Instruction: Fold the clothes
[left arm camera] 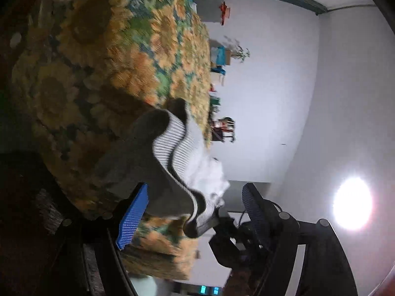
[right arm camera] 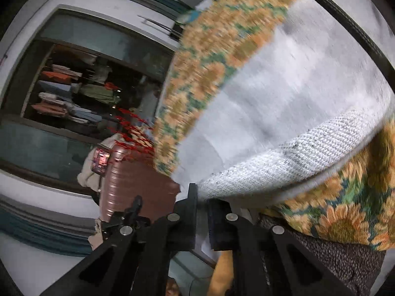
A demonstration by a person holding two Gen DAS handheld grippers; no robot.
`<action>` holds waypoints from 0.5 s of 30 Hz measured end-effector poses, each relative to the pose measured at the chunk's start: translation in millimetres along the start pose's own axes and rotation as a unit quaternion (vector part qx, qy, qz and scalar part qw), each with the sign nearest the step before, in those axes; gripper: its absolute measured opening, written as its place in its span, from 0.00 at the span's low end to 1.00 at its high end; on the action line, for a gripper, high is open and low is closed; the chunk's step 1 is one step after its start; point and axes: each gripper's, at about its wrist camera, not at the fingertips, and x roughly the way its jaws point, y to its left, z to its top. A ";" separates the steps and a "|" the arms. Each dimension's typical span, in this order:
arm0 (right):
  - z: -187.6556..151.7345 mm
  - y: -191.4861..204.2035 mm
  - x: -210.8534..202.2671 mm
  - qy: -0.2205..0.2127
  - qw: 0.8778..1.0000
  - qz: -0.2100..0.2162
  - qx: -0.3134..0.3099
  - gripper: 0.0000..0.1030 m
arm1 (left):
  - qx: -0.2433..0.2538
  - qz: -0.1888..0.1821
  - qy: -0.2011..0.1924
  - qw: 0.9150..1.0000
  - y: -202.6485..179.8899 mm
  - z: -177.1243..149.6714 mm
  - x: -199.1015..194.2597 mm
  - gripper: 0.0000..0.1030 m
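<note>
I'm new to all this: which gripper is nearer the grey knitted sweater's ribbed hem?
Right. The right gripper is shut on the grey knitted sweater's ribbed hem; the left gripper stands open, the hem hanging between its jaws.

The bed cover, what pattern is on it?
Orange-yellow sunflowers with green and teal on the bed cover, seen best in the left wrist view.
</note>
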 end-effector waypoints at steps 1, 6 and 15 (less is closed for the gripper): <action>1.9 4.6 -4.6 -0.003 1.000 0.001 -0.007 0.08 | -0.005 -0.008 0.006 1.000 -3.3 -1.3 8.8 0.76; 3.1 16.0 -18.2 -0.011 1.000 0.001 -0.027 0.08 | -0.033 -0.032 0.026 0.999 -7.0 10.5 48.9 0.76; -4.2 12.9 -6.0 0.004 1.000 -0.007 -0.028 0.08 | -0.063 -0.051 -0.003 0.997 -22.2 89.7 70.6 0.76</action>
